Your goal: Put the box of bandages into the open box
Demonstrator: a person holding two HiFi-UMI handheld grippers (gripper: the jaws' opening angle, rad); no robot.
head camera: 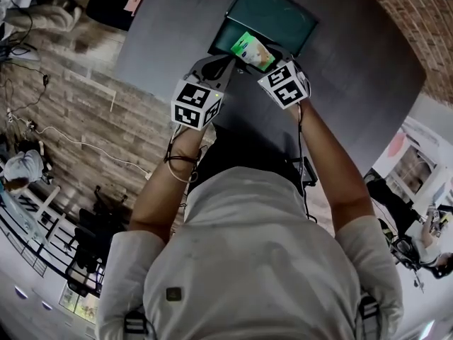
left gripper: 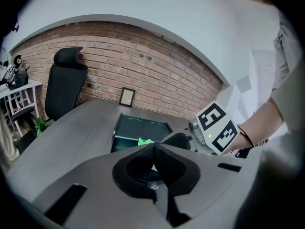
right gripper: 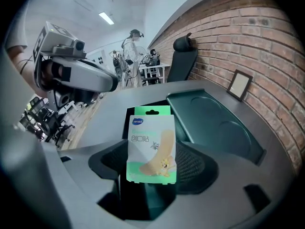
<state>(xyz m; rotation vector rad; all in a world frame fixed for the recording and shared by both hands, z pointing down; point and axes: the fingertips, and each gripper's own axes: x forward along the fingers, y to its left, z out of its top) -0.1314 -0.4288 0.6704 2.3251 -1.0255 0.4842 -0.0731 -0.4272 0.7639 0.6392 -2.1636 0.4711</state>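
Observation:
A green and white box of bandages [right gripper: 151,144] stands upright between the jaws of my right gripper [right gripper: 151,171], which is shut on it. From the head view, the box of bandages [head camera: 253,51] hangs over the near edge of the open dark green box [head camera: 279,9]. That open box [right gripper: 214,120] lies just beyond, its lid folded back. My left gripper [left gripper: 153,149] has its jaws together and holds nothing. It sits just left of the bandages, whose green tip [left gripper: 145,141] peeks over the jaws. The left gripper [head camera: 224,62] and right gripper [head camera: 265,57] are side by side.
The grey table [head camera: 170,41] runs up to a brick wall [left gripper: 157,66]. A small picture frame [left gripper: 127,97] leans there, and a black office chair [left gripper: 64,85] stands at the table's far left. A person [right gripper: 133,44] stands far off in the room.

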